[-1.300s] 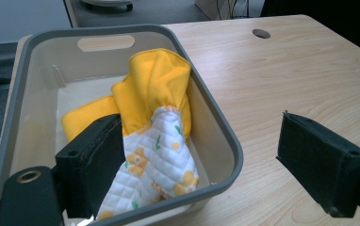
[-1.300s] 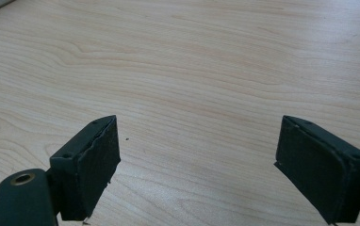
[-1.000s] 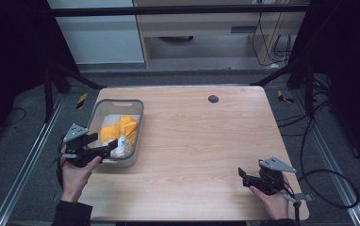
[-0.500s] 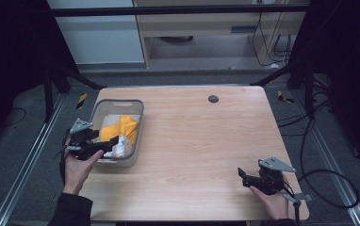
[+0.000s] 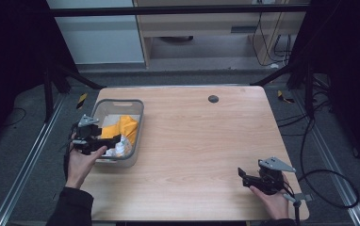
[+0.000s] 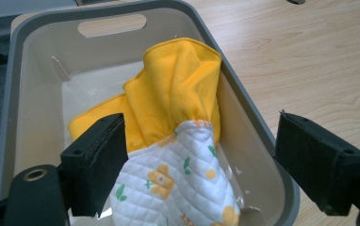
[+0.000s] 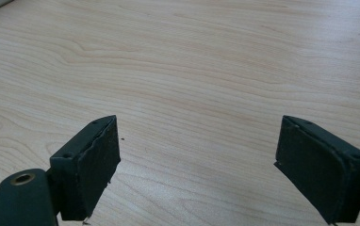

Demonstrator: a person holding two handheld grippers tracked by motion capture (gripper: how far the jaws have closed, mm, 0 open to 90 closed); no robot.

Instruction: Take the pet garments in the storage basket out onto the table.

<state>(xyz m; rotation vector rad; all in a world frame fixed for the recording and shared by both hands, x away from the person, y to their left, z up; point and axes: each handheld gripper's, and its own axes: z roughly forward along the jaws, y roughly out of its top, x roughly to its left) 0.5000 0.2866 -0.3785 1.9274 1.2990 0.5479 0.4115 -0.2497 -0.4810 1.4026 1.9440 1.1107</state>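
No readable text or labels.

I work in a lab: my light wooden table (image 5: pixel 206 141) sits inside a black metal frame (image 5: pixel 178 10), loose black cables (image 5: pixel 326 186) trailing across grey floor.

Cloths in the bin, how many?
2. A yellow cloth draped against the grey bin wall, and a white quilted printed cloth overlapping its near end, between the open left hand-held gripper jaws. More could be hidden underneath.
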